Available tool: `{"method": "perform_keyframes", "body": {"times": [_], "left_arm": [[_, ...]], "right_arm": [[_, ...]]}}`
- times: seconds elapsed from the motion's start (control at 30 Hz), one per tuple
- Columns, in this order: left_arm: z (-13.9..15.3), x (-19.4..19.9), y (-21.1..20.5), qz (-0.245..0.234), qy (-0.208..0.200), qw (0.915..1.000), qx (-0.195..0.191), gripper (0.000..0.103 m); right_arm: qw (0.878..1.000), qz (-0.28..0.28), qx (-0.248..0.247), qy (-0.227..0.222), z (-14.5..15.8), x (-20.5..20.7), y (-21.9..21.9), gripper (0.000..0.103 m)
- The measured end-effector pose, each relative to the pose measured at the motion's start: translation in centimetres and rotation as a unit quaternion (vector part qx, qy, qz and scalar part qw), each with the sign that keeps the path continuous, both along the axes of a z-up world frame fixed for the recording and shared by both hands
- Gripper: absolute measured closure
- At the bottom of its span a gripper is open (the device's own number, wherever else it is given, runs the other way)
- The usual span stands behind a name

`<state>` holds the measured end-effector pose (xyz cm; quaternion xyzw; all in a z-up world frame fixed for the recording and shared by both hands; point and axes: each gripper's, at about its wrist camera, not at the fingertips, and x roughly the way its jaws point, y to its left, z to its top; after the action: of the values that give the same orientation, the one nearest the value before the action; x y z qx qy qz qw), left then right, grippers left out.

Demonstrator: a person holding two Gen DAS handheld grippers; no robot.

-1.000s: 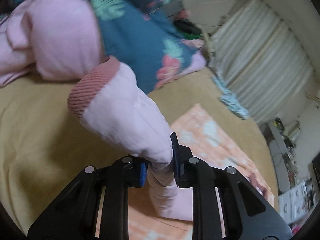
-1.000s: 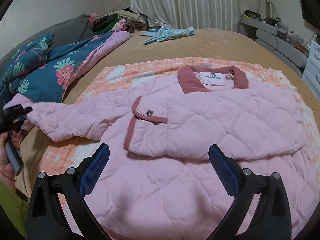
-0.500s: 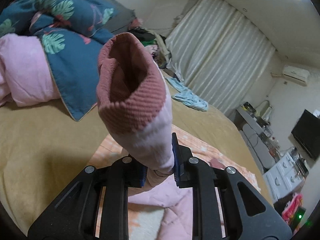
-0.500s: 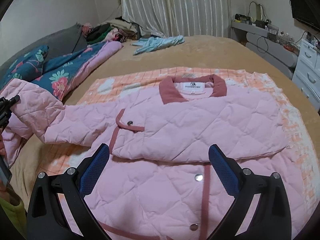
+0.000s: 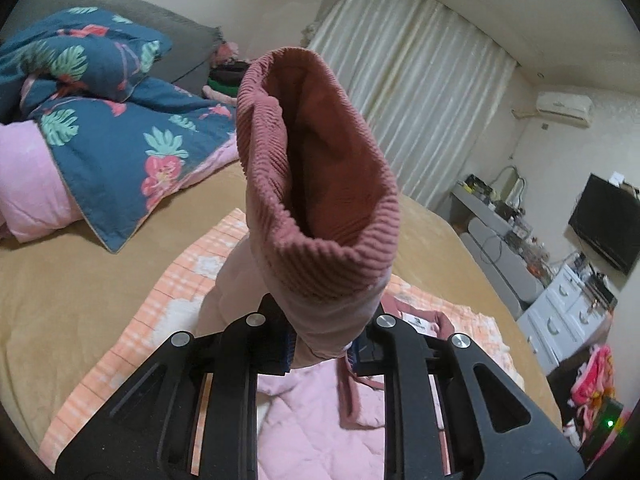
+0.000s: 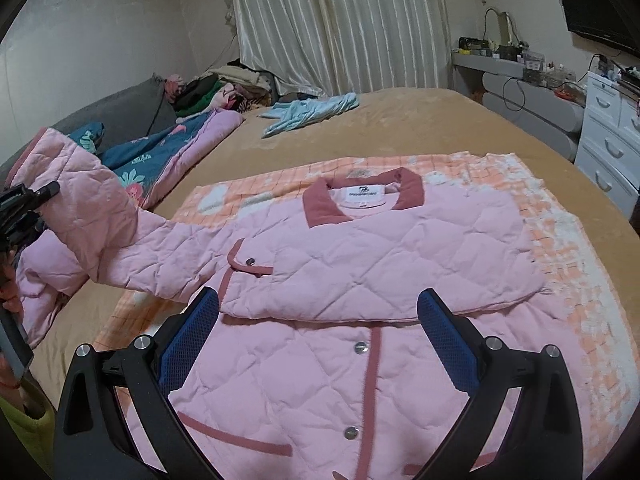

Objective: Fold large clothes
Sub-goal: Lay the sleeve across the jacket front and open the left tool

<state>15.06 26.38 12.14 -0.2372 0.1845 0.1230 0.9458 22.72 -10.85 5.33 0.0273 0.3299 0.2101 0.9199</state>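
A pink quilted jacket with a dusty-red collar lies front up on an orange checked blanket on the bed. Its right side is folded over the chest. My left gripper is shut on the jacket's left sleeve just below the ribbed red cuff, which stands up before the camera. In the right wrist view the lifted sleeve and the left gripper show at the far left. My right gripper is open and empty, above the jacket's lower front.
A blue floral quilt and a pink pillow lie at the left. A light blue garment and a heap of clothes lie at the bed's far end. White drawers and a desk stand on the right.
My left gripper has lifted the sleeve off the bed and swung it up, turning from the quilt toward the jacket. The right gripper has drawn back slightly and stayed open.
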Motion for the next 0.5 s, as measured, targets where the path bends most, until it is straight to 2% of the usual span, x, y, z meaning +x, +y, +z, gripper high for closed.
{"method": "perform_keyframes", "body": {"times": [0.5], "left_arm": [[0.2,2.3,-7.6,-0.051,0.025,0.9976,0.039,0.093]], "right_arm": [[0.999,-0.033,0.023,-0.010,0.8,-1.4,-5.6,0.004]]}}
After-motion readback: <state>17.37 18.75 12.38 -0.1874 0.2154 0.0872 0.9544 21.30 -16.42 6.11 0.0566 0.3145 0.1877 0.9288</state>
